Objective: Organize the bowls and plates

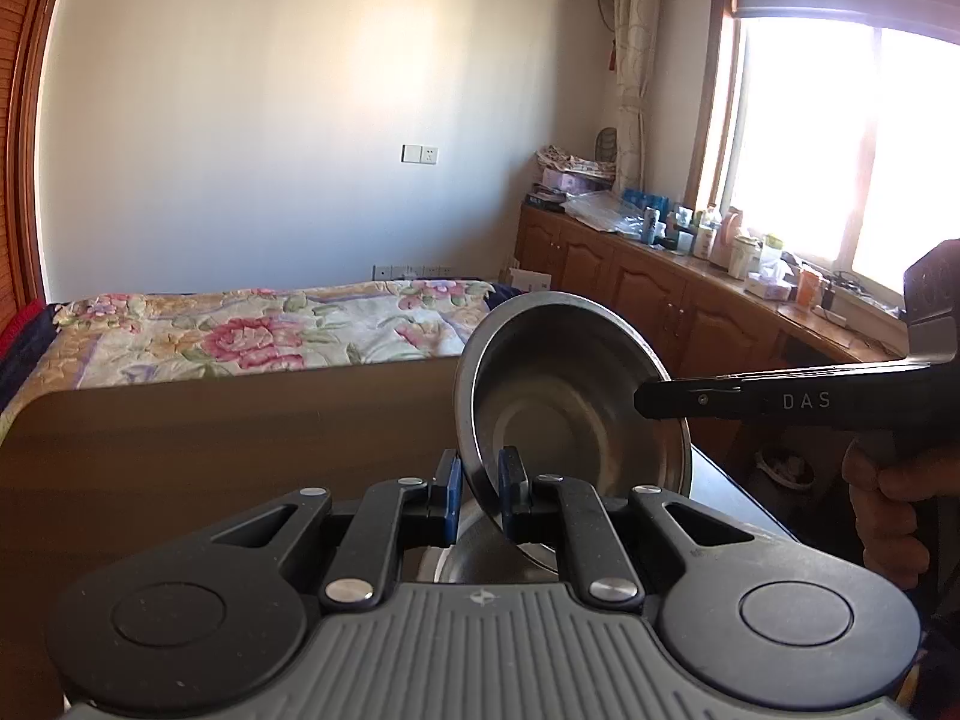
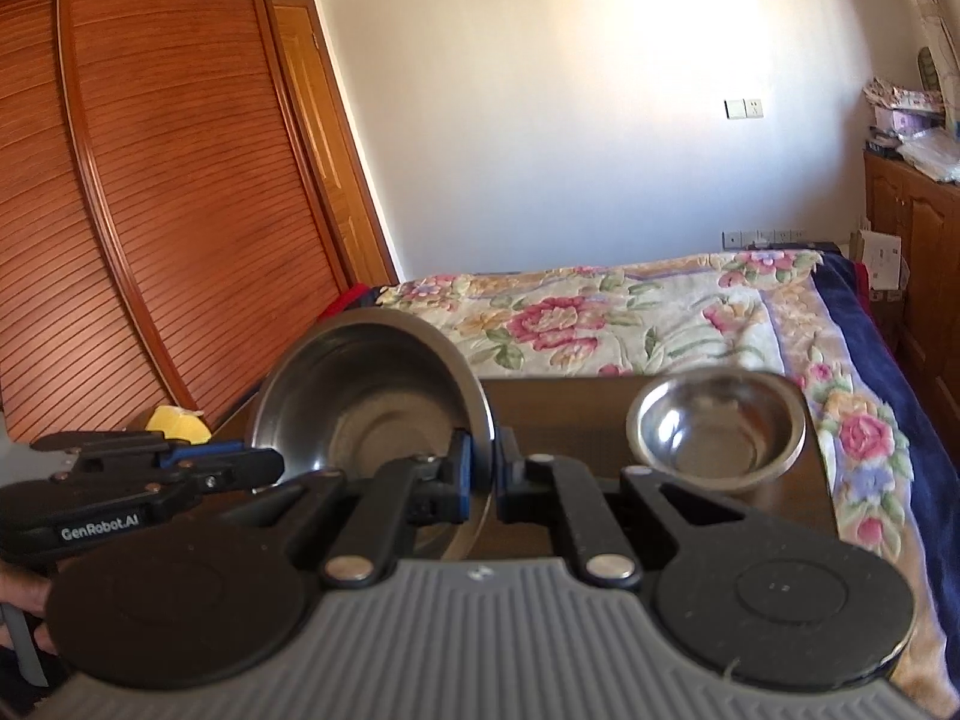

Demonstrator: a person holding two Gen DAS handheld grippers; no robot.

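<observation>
1. Presently, left gripper (image 1: 480, 495): blue pads clamped on the near rim of a large steel bowl (image 1: 564, 396), which is held tilted above the table, its hollow facing the camera.
2. Right gripper (image 2: 487, 476): fingers pinched shut on the opposite rim of the same large steel bowl (image 2: 366, 396); a hand (image 1: 888, 498) grasps its handle.
3. Small steel bowl (image 2: 717, 429): upright on the brown wooden table (image 2: 570, 414), right of the large one, apart from it.
4. Floral bedspread (image 2: 630, 318): beyond the table.
5. Slatted wooden wardrobe (image 2: 150, 180): far left.

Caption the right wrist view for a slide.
Both grippers pinch the rim of a tilted steel bowl beside a smaller bowl.
</observation>
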